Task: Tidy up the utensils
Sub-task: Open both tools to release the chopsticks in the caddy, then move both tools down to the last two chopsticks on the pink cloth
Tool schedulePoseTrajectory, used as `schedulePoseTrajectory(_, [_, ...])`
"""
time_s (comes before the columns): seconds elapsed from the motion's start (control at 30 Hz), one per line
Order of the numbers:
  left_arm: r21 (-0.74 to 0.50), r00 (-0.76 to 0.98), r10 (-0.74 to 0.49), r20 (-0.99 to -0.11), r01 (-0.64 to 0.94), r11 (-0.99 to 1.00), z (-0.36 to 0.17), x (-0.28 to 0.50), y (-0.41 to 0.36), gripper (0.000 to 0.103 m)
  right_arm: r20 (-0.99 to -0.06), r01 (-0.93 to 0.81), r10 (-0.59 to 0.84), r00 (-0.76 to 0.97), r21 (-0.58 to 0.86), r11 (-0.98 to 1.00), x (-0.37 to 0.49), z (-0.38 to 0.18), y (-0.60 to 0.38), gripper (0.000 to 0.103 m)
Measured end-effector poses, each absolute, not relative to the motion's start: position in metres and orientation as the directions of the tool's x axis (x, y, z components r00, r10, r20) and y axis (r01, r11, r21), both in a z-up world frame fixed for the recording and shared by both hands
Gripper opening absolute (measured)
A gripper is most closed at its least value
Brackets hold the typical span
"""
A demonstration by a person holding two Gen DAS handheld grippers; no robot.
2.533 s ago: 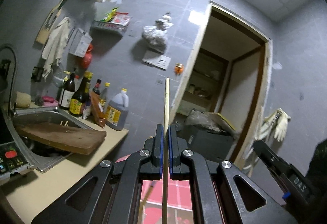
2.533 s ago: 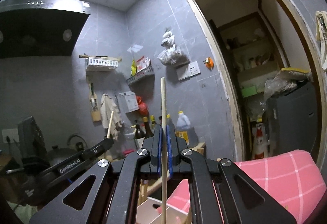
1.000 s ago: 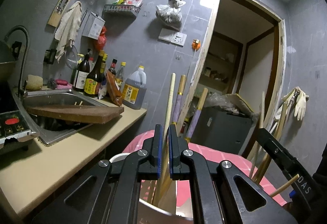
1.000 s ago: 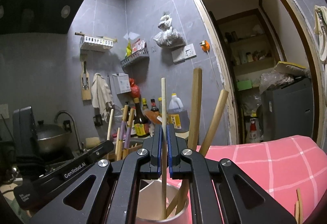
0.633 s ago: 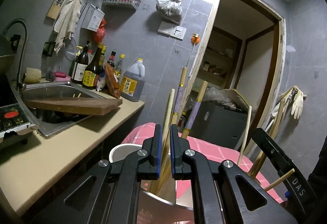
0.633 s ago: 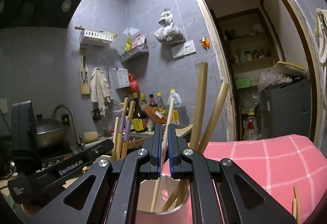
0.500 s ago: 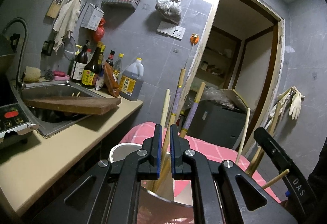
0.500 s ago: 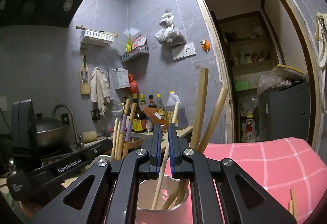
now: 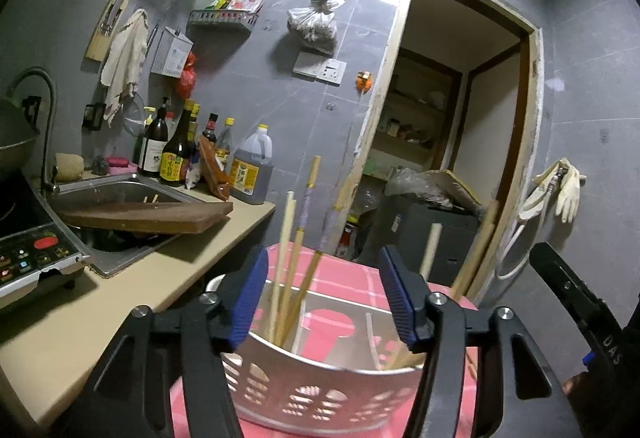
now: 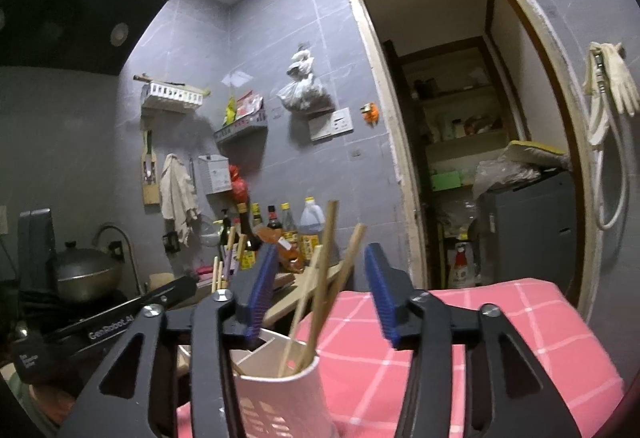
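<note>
Left gripper (image 9: 322, 294) and right gripper (image 10: 318, 292) jaws opening, gripping nothing; chopsticks (image 9: 286, 258) stand inside the white holder (image 9: 320, 394).

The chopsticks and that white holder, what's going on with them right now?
A person works a hand-held gripper in each hand over a white holder on a pink checked cloth. The left gripper and right gripper are both opening, nothing pinched between the jaws. The chopsticks stand loose in the holder's compartments.

each gripper (image 9: 323, 292) (image 10: 320, 290) is black with ribbed blue pads (image 9: 248, 298), silver screws, and white lettering.
</note>
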State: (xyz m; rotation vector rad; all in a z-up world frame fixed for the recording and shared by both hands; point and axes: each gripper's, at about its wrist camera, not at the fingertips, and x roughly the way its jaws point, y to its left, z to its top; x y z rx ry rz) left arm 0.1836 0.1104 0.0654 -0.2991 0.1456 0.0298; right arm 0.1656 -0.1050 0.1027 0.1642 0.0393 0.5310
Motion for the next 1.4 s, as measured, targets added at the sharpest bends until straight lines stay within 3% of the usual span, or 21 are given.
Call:
schedulePoseTrajectory(0.13, [-0.273,0.989,-0.006,-0.151,-0.036,0.961,0.07,0.174,0.094,0.061,-0.007,-0.471,0.478,0.878,0.158,0.868,0.152,0.108,-0.126,0.077])
schedulePoseTrajectory(0.23, [-0.269,0.988,-0.03,-0.152,-0.012,0.963,0.073,0.167,0.083,0.075,-0.015,-0.44,0.446,0.895,0.136,0.887,0.14,0.111,-0.143,0.086])
schedulePoseTrajectory(0.37, [-0.259,0.986,-0.067,-0.152,0.026,0.966,0.075,0.159,0.066,0.085,-0.023,-0.398,0.404,0.915,0.122,0.909,0.129,0.115,-0.164,0.103])
schedulePoseTrajectory(0.5, [-0.253,0.981,-0.108,-0.158,0.065,0.965,0.074,0.154,0.049,0.095,-0.037,-0.367,0.372,0.928,0.099,0.925,0.119,0.115,-0.182,0.103])
schedulePoseTrajectory(0.9, [-0.194,0.935,-0.207,-0.289,0.155,0.969,0.045,0.156,-0.01,0.096,-0.188,-0.269,0.274,0.943,0.053,0.962,0.116,0.088,-0.222,0.103])
schedulePoseTrajectory(1.4, [-0.162,0.798,-0.208,-0.566,0.139,0.977,-0.005,0.202,-0.049,0.096,-0.579,-0.192,0.173,0.797,0.029,0.981,0.168,0.029,-0.239,0.103])
